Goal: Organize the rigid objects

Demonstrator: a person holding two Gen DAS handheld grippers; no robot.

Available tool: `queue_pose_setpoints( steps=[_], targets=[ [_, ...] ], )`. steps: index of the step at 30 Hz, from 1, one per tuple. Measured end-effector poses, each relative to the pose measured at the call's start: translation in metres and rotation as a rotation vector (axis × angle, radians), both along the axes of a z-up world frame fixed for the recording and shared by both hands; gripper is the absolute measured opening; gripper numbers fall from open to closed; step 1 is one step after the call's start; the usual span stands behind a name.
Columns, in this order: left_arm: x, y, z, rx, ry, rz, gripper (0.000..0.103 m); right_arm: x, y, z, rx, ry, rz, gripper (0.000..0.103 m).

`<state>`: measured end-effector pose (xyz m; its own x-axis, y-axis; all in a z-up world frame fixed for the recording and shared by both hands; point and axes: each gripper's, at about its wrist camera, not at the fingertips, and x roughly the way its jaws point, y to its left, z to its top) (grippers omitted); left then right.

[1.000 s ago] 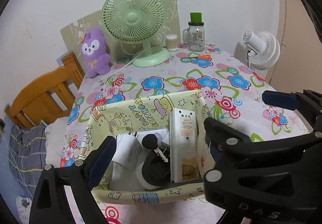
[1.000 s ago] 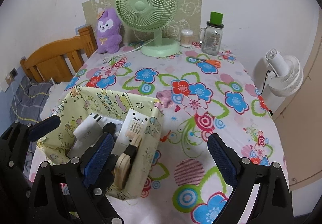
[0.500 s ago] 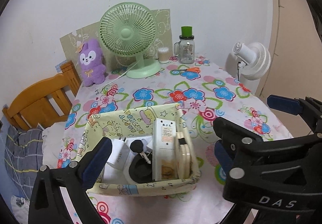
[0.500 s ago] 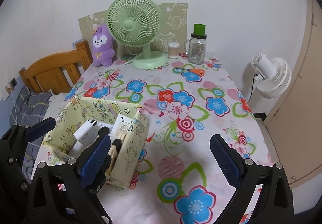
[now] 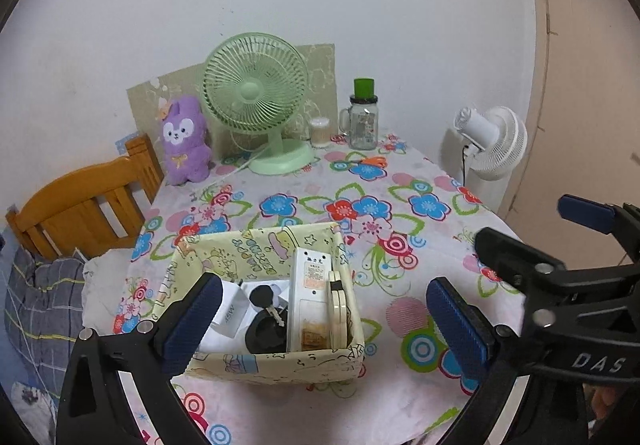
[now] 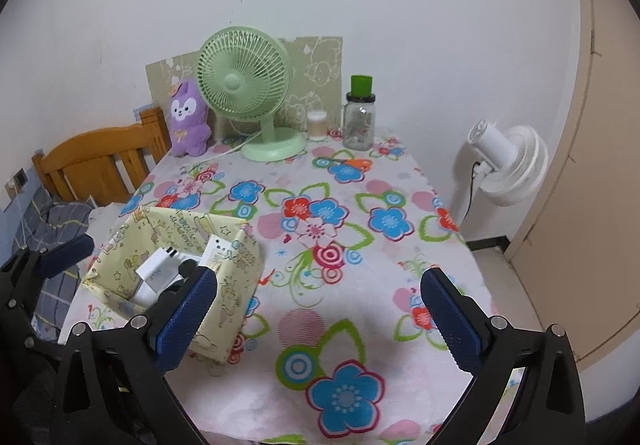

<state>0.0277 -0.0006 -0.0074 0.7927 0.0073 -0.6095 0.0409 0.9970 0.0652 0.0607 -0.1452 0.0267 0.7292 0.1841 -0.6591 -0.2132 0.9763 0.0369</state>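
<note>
A yellow cartoon-printed fabric box (image 5: 276,359) is seen in the lower centre of the left wrist view, standing on a flowered tablecloth (image 5: 400,229); inside it are gathered a white charger (image 5: 232,309) at the left, a black-headed key (image 5: 266,299) lying over a black round object (image 5: 266,333), a tall white remote-like unit (image 5: 310,297) set upright, and cream-coloured flat pieces (image 5: 338,305) pressed against the right wall of the box. The left gripper (image 5: 320,319) is held above the near edge of the box with its jaws spread wide and nothing clasped between them; its blue pads (image 5: 192,321) are clear of the box contents. In the right wrist view the same box (image 6: 224,309) appears at the lower left of the frame, and the right gripper (image 6: 320,313) is seen over bare tablecloth (image 6: 320,285) in the lower centre; its jaws are opening, wide apart, and nothing is between them. At the top centre of both views a green desk fan (image 5: 256,105) is found against the wall; a purple plush toy (image 5: 184,141) sits to its left, and a glass jar with a green lid (image 5: 363,121) and a small cotton-swab tub (image 5: 320,131) to its right; a white floor fan (image 5: 492,141) is seen at the right edge, beyond the table; a wooden headboard (image 5: 88,205) is visible at the left.
</note>
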Motion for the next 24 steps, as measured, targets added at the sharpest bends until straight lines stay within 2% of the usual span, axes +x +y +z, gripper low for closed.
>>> queue_pose_setpoints(
  steps=[8, 12, 16, 24],
  targets=[
    [-0.006, 0.006, 0.005, -0.004, -0.040, 0.055, 0.103, -0.016, -0.019, 0.009, -0.021, -0.093, -0.028, 0.103],
    [-0.007, 0.006, 0.006, -0.020, -0.036, 0.049, 0.103, -0.024, -0.026, 0.013, -0.040, -0.137, -0.048, 0.103],
    [-0.010, 0.006, 0.007, -0.040, -0.038, 0.034, 0.103, -0.029, -0.032, 0.014, -0.029, -0.152, -0.066, 0.103],
    [-0.018, 0.000, 0.011, -0.031, -0.077, 0.026, 0.103, -0.035, -0.038, 0.014, 0.002, -0.165, -0.095, 0.103]
  ],
)
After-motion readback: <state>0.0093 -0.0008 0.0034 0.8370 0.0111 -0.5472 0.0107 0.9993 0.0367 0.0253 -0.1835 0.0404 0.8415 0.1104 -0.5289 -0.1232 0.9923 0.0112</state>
